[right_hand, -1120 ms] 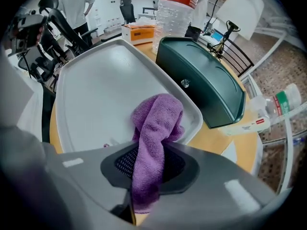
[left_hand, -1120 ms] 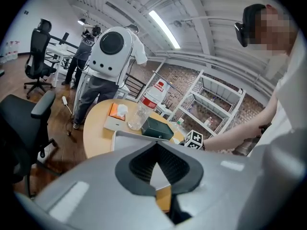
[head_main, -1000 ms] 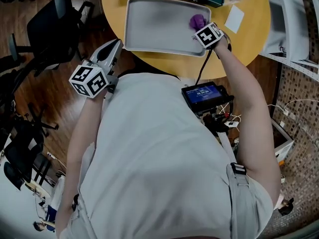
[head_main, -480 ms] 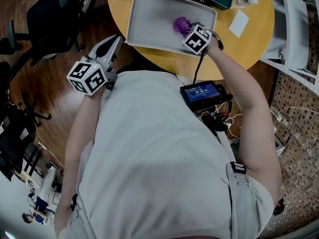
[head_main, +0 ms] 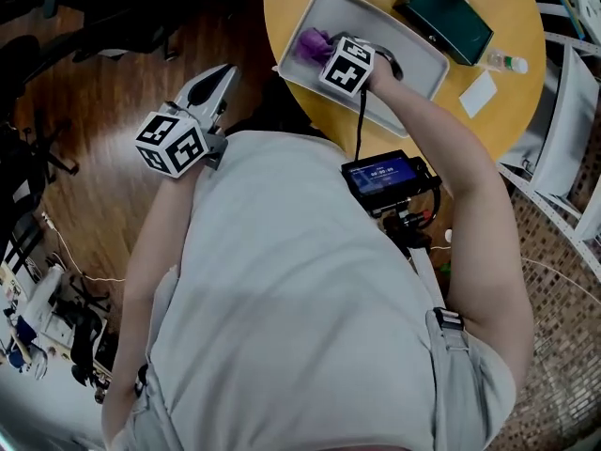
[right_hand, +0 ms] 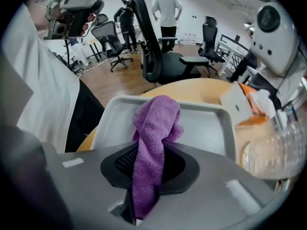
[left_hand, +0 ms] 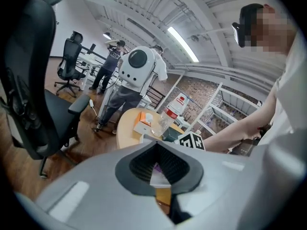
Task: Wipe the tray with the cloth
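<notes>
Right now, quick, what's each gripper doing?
Left gripper: shut, nothing in it.
Right gripper: shut on the purple cloth, over the tray.

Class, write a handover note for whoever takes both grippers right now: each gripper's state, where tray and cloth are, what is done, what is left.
Right gripper: shut on the purple cloth, which lies over one end of the grey tray.
Left gripper: jaws all but together, empty, held well clear of the tray.
Done: cloth gripped and at the tray; how much is wiped cannot be told.
Left: probably wipe across the rest of the tray.
</notes>
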